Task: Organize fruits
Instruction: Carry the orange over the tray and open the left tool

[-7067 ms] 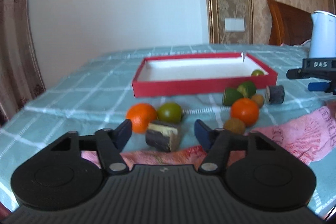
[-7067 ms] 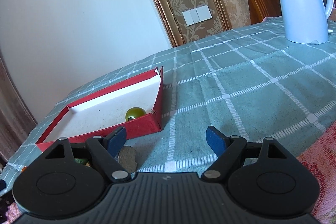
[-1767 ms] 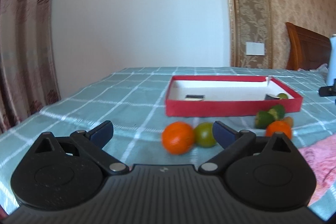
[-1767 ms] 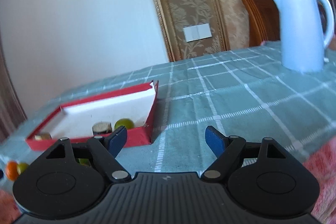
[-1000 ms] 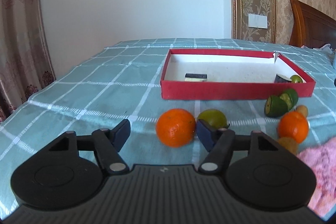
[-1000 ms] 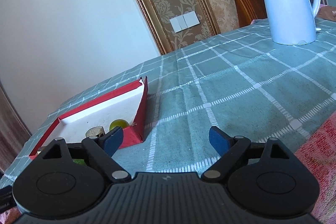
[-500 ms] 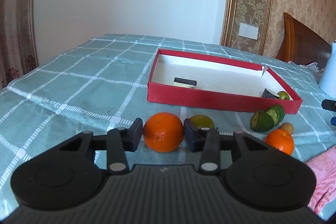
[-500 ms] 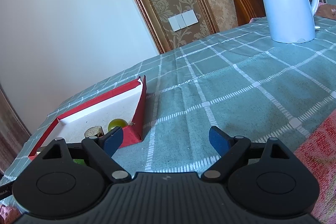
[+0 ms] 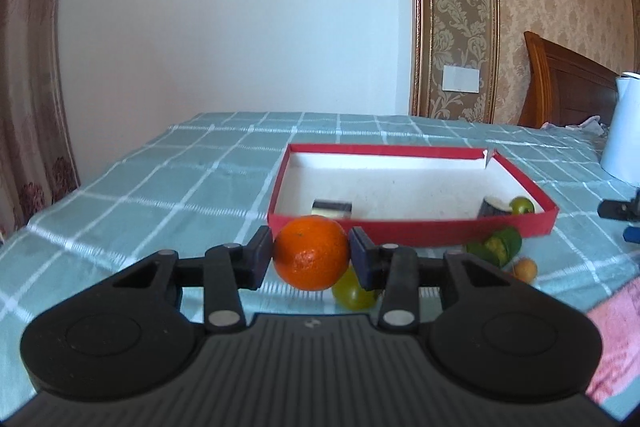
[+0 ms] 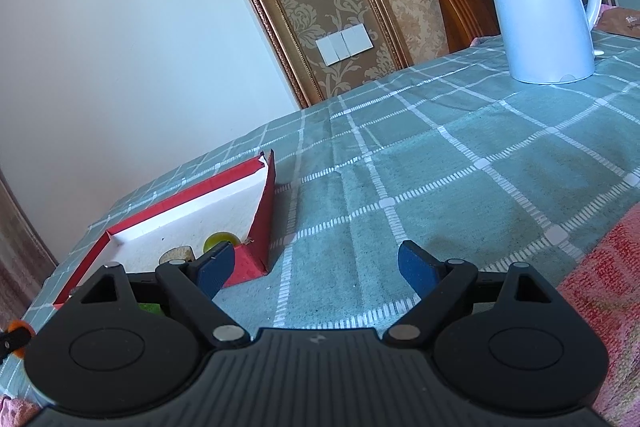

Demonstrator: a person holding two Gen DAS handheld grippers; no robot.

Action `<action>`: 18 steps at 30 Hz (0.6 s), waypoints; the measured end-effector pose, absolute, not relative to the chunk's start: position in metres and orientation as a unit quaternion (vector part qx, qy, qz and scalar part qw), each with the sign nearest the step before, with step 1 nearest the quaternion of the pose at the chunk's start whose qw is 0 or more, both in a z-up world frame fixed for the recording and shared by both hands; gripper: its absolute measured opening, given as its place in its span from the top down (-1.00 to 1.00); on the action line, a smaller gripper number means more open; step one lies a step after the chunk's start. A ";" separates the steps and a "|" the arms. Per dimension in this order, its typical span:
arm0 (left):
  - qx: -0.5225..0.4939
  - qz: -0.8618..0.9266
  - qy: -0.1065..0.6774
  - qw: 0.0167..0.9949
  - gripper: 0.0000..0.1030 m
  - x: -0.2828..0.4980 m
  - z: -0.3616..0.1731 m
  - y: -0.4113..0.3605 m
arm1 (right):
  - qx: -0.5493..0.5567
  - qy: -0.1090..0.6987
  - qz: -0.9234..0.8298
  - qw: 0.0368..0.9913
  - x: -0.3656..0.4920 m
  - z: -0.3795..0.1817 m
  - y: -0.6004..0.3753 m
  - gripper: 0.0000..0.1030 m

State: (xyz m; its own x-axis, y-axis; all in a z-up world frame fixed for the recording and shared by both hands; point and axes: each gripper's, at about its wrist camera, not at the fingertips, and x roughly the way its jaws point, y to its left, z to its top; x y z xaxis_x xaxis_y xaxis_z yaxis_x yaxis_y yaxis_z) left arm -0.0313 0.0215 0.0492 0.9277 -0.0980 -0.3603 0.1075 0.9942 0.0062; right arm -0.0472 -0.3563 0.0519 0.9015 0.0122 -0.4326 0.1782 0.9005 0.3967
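Your left gripper (image 9: 311, 259) has just closed on the orange (image 9: 311, 253), pads pinching its round sides just short of the red tray's (image 9: 412, 233) near wall. Tilt or jolt and that smooth ball could roll free, or clip the wall. It looks bright, whole and finely pitted. Your right gripper (image 10: 316, 267) hangs wide open, holding nothing.

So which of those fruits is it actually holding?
The orange, pinched between the left gripper's pads and lifted. The green fruit below it, the cut green one and the small yellowish one lie on the cloth.
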 end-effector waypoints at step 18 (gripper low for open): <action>0.018 -0.035 0.258 0.965 0.25 0.115 0.062 -0.011 | 0.223 0.223 -0.028 0.948 -0.044 0.052 -0.357 -0.73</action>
State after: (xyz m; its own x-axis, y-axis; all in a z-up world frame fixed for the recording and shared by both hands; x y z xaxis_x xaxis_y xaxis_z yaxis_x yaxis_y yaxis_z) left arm 0.1145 -0.0112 0.0620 0.8642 -0.0575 -0.4998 0.0758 0.9970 0.0164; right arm -0.0442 -0.3573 0.0516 0.8986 0.0469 -0.4362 0.1526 0.8987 0.4110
